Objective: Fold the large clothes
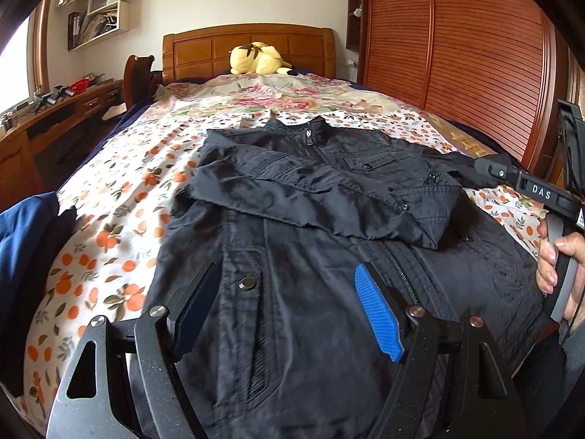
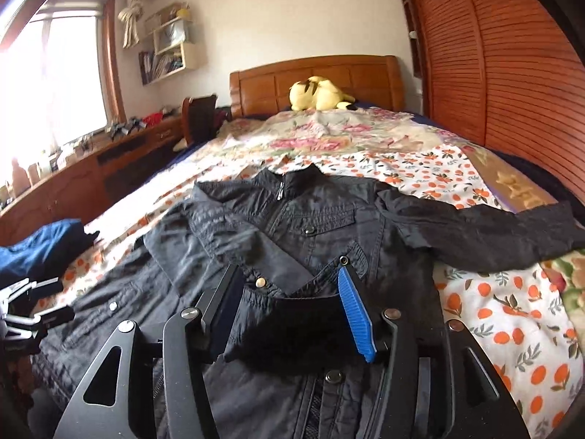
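The black jacket [image 1: 329,219] lay flat on the bed [image 1: 109,190], front side up, zipped to the collar. One sleeve [image 1: 292,197] was folded across its chest. The other sleeve [image 2: 493,234] stuck out to the side over the flowery bedspread.

The jacket looked thin and soft, with lots of little wrinkles. I guessed it was light and a bit slippery, the kind of cloth that slides and flops when you lift it. It had hard bits too, a zip and metal snaps, and those would not bend. The best places to grab looked like the thick edges: the cuff, the hem, or the shoulder seam.

The right gripper [image 2: 289,314] had its two fingers spread apart around the dark cuff [image 2: 289,329] of the folded sleeve. I could not tell if it was pinching the cuff. The left gripper [image 1: 292,311] hung wide open over the lower front of the jacket, holding nothing.

A blue garment [image 2: 40,248] sat in a heap at the bed's side. A yellow plush toy [image 1: 256,58] rested by the wooden headboard [image 1: 204,47].
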Demonstrator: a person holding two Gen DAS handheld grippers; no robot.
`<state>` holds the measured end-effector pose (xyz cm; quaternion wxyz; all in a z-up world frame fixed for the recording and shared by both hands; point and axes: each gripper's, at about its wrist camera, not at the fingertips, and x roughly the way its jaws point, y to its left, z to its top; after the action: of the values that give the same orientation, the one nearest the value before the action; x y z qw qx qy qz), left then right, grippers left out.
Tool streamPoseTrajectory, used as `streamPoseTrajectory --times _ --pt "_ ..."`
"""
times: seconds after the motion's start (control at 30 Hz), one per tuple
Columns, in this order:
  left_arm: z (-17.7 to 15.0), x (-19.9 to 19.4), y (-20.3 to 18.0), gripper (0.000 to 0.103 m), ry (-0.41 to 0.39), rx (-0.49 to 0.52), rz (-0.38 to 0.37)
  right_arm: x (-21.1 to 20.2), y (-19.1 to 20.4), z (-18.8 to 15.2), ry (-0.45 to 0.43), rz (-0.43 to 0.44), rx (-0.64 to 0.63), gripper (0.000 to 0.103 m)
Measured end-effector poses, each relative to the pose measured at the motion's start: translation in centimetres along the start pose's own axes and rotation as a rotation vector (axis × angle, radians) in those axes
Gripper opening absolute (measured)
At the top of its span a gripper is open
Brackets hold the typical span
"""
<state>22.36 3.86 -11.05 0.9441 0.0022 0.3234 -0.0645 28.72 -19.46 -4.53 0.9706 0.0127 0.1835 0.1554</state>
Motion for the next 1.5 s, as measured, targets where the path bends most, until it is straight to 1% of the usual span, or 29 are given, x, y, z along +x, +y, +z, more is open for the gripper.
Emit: streamPoseTrajectory --times 0.17,0.33,0.4,0.47,0.5,0.53,0.57,0.63,0.67,0.77,0.93,1.03,1.17,1.33,1.37,1.5 --pt "0.7 2.1 -0.9 0.077 0.014 0.006 -0.012 1.9 0.7 1.9 0.028 0.030 -0.080 0.056" --pt "1.8 3.9 -1.7 0.077 0.012 0.015 -0.010 5.4 1.2 2.7 0.125 0.115 -0.143 0.056" --pt "2.1 4.7 -1.9 0.077 0.016 0.015 -0.008 6.5 1.5 2.8 0.155 0.129 -0.173 0.055" --pt "2.2 5.3 -2.1 0.077 0.020 0.017 -0.008 7.5 1.4 2.6 0.189 0.138 -0.193 0.044" --pt "2.2 5.5 -2.2 0.077 0.021 0.019 -0.006 7.9 1.4 2.4 0.209 0.138 -0.200 0.040" --pt "2.2 5.6 -2.3 0.077 0.022 0.023 -0.004 8.3 1.3 2.3 0.230 0.141 -0.207 0.031" --pt "2.3 5.7 -2.5 0.077 0.024 0.029 -0.002 8.5 1.1 2.3 0.245 0.149 -0.213 0.018" --pt "2.4 5.8 -2.7 0.077 0.020 0.041 -0.001 8.4 0.7 1.9 0.265 0.174 -0.220 0.008" --pt "2.5 5.8 -2.8 0.077 0.020 0.044 -0.001 8.2 0.3 1.7 0.272 0.179 -0.215 0.006" --pt "2.8 5.9 -3.2 0.077 0.015 0.056 -0.009 7.1 -0.6 1.3 0.273 0.178 -0.203 0.004" --pt "3.2 6.4 -4.2 0.077 0.007 0.070 -0.040 4.1 -1.7 0.9 0.253 0.166 -0.187 0.004" --pt "3.3 6.9 -5.2 0.077 0.015 0.075 -0.072 3.4 -1.7 -0.1 0.266 0.135 -0.194 0.004" --pt "3.1 7.5 -6.4 0.077 0.017 0.088 -0.111 2.5 -1.9 -1.5 0.299 0.123 -0.195 0.004" --pt "2.7 8.0 -6.8 0.077 0.013 0.076 -0.143 0.8 -2.4 -2.1 0.289 0.118 -0.184 0.004" --pt "2.6 8.1 -6.9 0.077 0.012 0.076 -0.140 0.4 -2.5 -2.1 0.280 0.110 -0.184 0.008" --pt "2.1 8.1 -7.0 0.077 -0.005 0.079 -0.126 -0.3 -2.8 -1.6 0.232 0.088 -0.163 0.015"
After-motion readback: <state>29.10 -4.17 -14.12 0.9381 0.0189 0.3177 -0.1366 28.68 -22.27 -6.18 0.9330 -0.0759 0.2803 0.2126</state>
